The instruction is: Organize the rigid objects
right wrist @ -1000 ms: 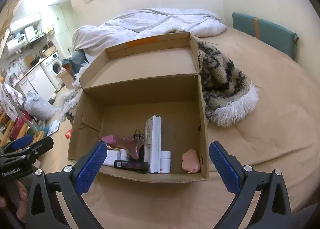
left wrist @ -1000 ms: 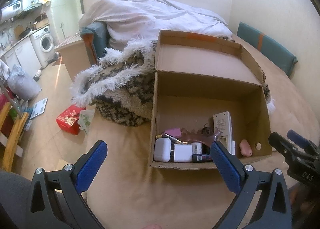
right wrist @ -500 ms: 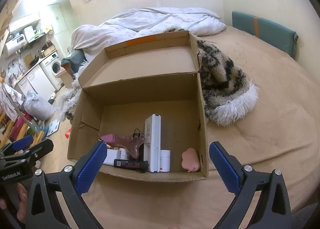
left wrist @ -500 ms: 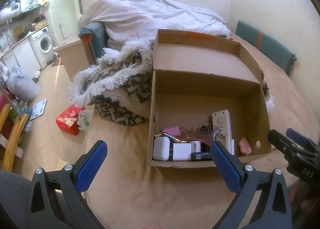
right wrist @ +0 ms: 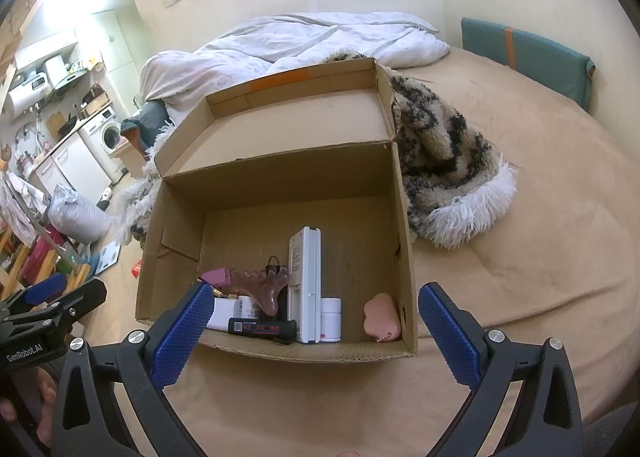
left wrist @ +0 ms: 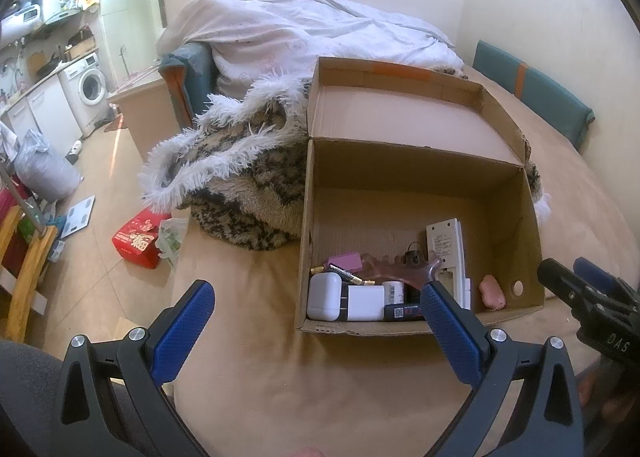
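Left tongs and right tongs gape wide, empty.

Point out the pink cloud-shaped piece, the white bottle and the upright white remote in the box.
pink cloud-shaped piece (right wrist: 382, 316), right wrist view, middle of its pink face.
white bottle (right wrist: 331, 319), right wrist view, its side below the cap.
upright white remote (right wrist: 311, 281), right wrist view, its narrow white edge.
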Available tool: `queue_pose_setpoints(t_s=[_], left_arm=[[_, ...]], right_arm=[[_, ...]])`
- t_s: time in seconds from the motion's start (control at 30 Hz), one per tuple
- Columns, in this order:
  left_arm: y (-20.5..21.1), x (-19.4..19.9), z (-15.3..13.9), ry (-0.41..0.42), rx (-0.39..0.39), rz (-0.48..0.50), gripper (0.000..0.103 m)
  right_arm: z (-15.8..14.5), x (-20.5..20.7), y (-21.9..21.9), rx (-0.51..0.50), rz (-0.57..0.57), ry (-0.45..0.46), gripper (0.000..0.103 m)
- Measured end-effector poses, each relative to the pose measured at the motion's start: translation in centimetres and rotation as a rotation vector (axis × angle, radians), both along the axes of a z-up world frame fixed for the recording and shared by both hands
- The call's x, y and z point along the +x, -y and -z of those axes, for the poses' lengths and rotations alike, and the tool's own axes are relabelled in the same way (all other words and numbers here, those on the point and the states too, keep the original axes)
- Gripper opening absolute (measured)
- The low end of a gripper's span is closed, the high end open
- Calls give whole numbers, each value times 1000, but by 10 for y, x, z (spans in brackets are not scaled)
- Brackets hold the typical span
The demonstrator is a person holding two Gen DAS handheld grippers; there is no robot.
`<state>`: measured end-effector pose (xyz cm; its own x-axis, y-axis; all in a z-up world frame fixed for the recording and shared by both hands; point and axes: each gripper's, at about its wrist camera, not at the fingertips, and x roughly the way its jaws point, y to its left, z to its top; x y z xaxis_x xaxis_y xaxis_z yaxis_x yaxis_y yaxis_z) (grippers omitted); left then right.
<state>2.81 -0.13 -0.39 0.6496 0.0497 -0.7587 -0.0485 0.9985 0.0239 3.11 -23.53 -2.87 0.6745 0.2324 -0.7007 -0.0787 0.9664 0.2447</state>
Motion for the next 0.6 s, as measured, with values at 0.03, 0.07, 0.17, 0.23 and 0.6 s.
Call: queue_pose_setpoints(t_s=[0.03, 0.07, 0.17, 0.23, 0.6], left_arm=[[0, 0, 0, -1, 3, 1, 103], [-1, 0, 1, -3, 4, 0, 103], [-3, 0, 2, -7, 3, -2, 103], [-3, 1, 3, -10, 1, -4, 103], [-4, 1, 5, -14, -10, -2, 103]], right_arm=[[1, 0, 0, 2, 2, -2, 103], [1, -1, 0, 3, 3, -3, 103], [1, -1, 0, 2, 2, -4, 103], [2, -1, 0, 2, 3, -4, 103], [2, -1, 0, 4, 4, -4, 103]])
